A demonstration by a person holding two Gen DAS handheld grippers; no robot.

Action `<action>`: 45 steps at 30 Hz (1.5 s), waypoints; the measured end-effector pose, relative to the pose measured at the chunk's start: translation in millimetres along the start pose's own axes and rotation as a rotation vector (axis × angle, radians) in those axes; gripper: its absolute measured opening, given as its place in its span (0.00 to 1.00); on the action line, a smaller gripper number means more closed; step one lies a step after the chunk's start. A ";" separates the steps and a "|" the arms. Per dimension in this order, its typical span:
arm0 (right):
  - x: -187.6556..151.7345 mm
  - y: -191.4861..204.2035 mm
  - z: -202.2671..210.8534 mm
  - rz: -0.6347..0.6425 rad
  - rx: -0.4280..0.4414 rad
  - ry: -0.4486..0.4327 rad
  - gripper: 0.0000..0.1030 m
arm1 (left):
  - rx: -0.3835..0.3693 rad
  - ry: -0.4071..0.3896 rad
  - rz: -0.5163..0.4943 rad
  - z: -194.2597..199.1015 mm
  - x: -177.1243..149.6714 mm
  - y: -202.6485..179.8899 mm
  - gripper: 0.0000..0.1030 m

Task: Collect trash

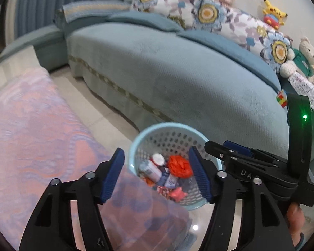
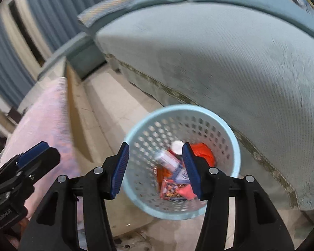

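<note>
A light blue perforated trash basket (image 1: 157, 129) stands on the tiled floor beside the sofa; it also shows in the right wrist view (image 2: 148, 125). Inside lie an orange crumpled bag (image 1: 179, 166), a white-capped bottle (image 1: 158, 159), small cartons and red wrappers (image 2: 173, 189). My left gripper (image 1: 157, 177) is open and empty above the basket. My right gripper (image 2: 157, 169) is open and empty over the basket too. The right gripper also shows in the left wrist view (image 1: 236, 152), at the basket's right.
A teal sofa (image 1: 178, 79) with floral cushions and plush toys runs along the right. A low table with a pink-purple cloth (image 1: 31, 125) lies at the left. A puzzle cube (image 1: 281, 100) sits on the sofa. Blue curtains hang behind.
</note>
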State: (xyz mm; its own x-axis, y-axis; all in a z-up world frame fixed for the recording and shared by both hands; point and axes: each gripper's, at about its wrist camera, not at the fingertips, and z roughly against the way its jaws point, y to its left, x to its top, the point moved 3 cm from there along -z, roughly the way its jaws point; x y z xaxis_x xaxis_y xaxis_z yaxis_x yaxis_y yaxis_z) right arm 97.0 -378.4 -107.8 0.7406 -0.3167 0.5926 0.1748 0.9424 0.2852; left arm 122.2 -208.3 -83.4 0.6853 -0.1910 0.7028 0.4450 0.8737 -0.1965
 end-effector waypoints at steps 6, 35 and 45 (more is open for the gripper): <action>-4.0 50.6 54.6 0.129 0.030 -0.185 0.55 | 0.101 -0.229 0.045 78.1 -1.8 15.2 0.73; -36.2 110.7 112.0 0.196 -0.129 -0.481 0.58 | 0.460 -0.357 0.135 147.8 -47.8 77.3 0.82; -43.8 128.4 117.1 0.242 -0.118 -0.501 0.58 | 0.444 -0.377 0.152 150.3 -49.0 80.2 0.82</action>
State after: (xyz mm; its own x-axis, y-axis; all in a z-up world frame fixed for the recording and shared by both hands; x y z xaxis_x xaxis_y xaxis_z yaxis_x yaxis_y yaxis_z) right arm 11.0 -256.1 -8.9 0.3754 -0.0751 0.9238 0.1311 0.9910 0.0273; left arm 37.6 -61.6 -30.8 0.4349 0.0519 0.8990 0.0190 0.9976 -0.0668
